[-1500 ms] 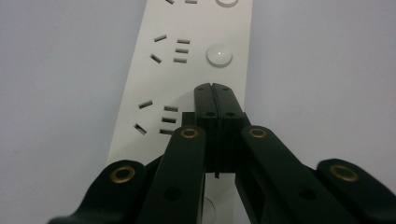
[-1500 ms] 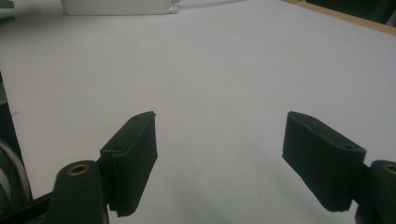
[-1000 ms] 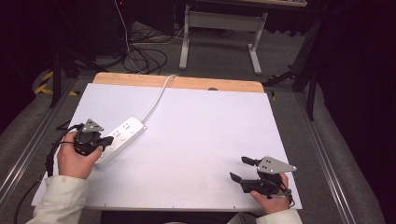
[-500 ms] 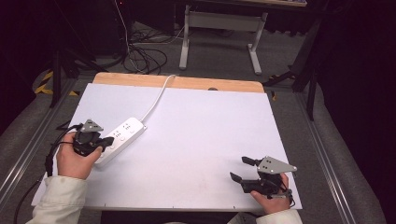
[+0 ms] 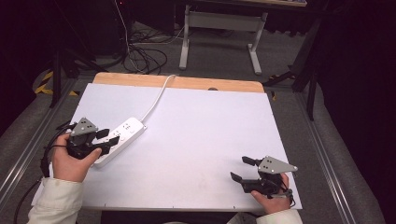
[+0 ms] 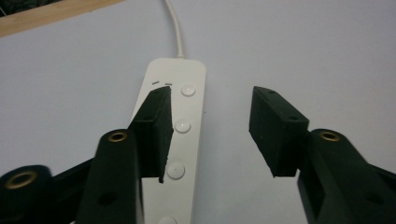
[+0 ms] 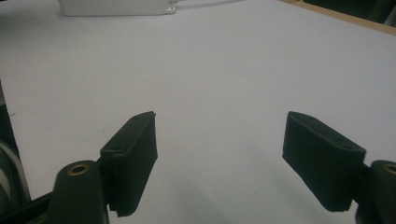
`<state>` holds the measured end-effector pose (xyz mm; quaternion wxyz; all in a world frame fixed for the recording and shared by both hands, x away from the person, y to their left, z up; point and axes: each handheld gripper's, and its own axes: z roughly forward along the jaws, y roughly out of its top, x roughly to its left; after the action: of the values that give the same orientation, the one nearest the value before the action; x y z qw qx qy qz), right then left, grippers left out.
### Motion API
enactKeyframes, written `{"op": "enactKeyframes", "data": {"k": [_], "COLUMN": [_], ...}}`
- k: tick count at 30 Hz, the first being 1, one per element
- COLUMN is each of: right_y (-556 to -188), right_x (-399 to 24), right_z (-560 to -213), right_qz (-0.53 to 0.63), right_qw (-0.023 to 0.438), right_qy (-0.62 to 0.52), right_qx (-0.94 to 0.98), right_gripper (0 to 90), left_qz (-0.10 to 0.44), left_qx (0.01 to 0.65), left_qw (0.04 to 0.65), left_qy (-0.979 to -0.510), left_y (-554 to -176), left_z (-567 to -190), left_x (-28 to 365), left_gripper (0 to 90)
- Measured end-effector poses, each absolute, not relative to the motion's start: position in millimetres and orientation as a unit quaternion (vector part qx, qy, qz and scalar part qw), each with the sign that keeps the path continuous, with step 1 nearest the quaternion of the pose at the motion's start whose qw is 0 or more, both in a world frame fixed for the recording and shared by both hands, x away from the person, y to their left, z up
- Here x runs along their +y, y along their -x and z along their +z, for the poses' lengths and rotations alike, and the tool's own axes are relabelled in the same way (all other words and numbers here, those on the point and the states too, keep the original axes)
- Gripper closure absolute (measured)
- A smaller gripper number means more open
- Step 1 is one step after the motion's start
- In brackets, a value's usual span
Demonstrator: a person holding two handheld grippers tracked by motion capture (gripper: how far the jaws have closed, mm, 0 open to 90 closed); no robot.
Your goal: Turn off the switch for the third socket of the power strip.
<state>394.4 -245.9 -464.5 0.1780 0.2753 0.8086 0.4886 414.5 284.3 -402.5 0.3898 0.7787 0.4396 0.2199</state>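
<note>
A white power strip [image 5: 122,135] lies flat at the left of the white table top [image 5: 201,130], and its cord [image 5: 156,100] runs off over the far edge. My left gripper [image 5: 109,136] hovers at the strip's near end. Its jaws have just been opening and now stand open. In the left gripper view the left jaw hangs over the strip [image 6: 187,107] and the right jaw over bare table, so the left gripper [image 6: 212,93] holds nothing. My right gripper [image 5: 239,168] rests open near the front right corner, with bare table between the jaws of the right gripper [image 7: 219,119].
A wooden strip [image 5: 187,83] borders the table's far edge. Behind it on the floor are cables [image 5: 140,56] and the legs of a metal stand [image 5: 219,42]. In the right gripper view the power strip [image 7: 114,7] lies far ahead.
The left gripper's jaws have spread apart above the power strip. Both hands have stayed where they were.
</note>
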Motion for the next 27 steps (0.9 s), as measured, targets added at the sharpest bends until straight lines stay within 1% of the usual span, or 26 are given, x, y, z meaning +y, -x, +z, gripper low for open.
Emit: {"op": "enactKeyframes", "data": {"k": [2, 6, 20, 24, 26, 27], "right_y": [-395, -394, -394, -394, -393, -393], "right_x": [-246, -246, -247, -247, -247, -247], "right_z": [-464, -464, -464, -464, -464, -464], "right_qz": [0.489, 0.489, 0.491, 0.492, 0.492, 0.493], "right_qw": [0.178, 0.178, 0.179, 0.178, 0.178, 0.178], "right_qy": [-0.275, -0.276, -0.275, -0.275, -0.274, -0.273], "right_qx": [0.809, 0.808, 0.807, 0.807, 0.807, 0.807], "right_gripper": [26.6, 26.6, 26.5, 26.5, 26.5, 26.5], "left_qz": [0.221, 0.226, 0.235, 0.237, 0.232, 0.228], "left_qx": [0.436, 0.423, 0.388, 0.376, 0.374, 0.363], "left_qw": [0.399, 0.419, 0.448, 0.473, 0.48, 0.493], "left_qy": [-0.776, -0.771, -0.77, -0.76, -0.759, -0.757], "left_y": [-412, -407, -394, -386, -385, -382], "left_z": [-401, -396, -386, -388, -389, -391], "left_x": [284, 282, 278, 277, 277, 277], "left_gripper": [42.9, 34.9, 24.2, 20.2, 19.3, 19.0]}}
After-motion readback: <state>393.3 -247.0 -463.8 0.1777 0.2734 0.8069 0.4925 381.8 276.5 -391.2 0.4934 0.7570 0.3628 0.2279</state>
